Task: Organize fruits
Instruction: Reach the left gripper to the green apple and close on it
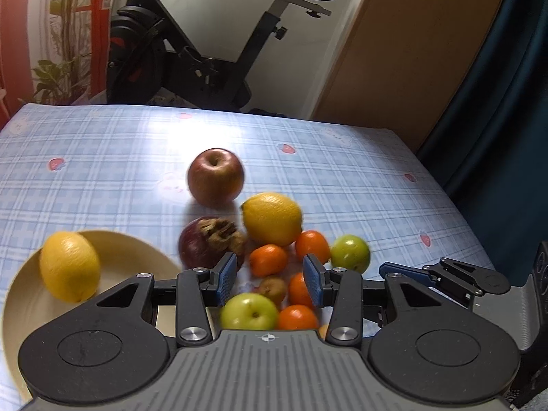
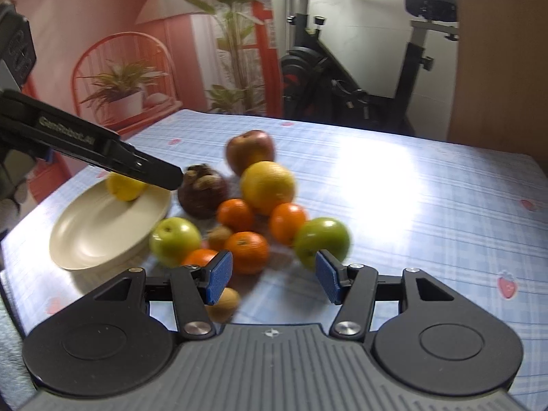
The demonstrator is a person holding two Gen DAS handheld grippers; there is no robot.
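Blue checked cloth covers the table (image 1: 342, 185), which fills both views beyond the jaws; its near edge is hidden under each gripper body. The cream plate (image 1: 137, 253) lies left of the left gripper (image 1: 270, 279), its near rim cut off by the gripper housing and the frame edge. One lemon (image 1: 68, 265) sits on it; in the right wrist view that lemon (image 2: 125, 186) is half covered by the left gripper's dark finger (image 2: 150, 171).

Ahead of the left jaws, the fruit pile: a red apple (image 1: 215, 176) farthest out, a second lemon (image 1: 272, 217), and a dark purple fruit (image 1: 205, 246) with a dried brown crown, its kind hard to tell. Nearer are two green apples (image 1: 351, 251) (image 1: 248, 311), several oranges (image 1: 269, 260) touching one another, and a small brown fruit (image 1: 273, 287) between the pads, blurred. The lowest fruits are partly cut off by the housing.

The left jaws stand apart, above the pile, pressing on nothing. The right gripper (image 2: 274, 277) likewise has its jaws apart and empty, with the pile just beyond them; a green apple (image 2: 323, 239) lies just past its right pad, and a brown fruit (image 2: 224, 303) is partly behind its left pad. Motion blur softens the fruit edges in both views.
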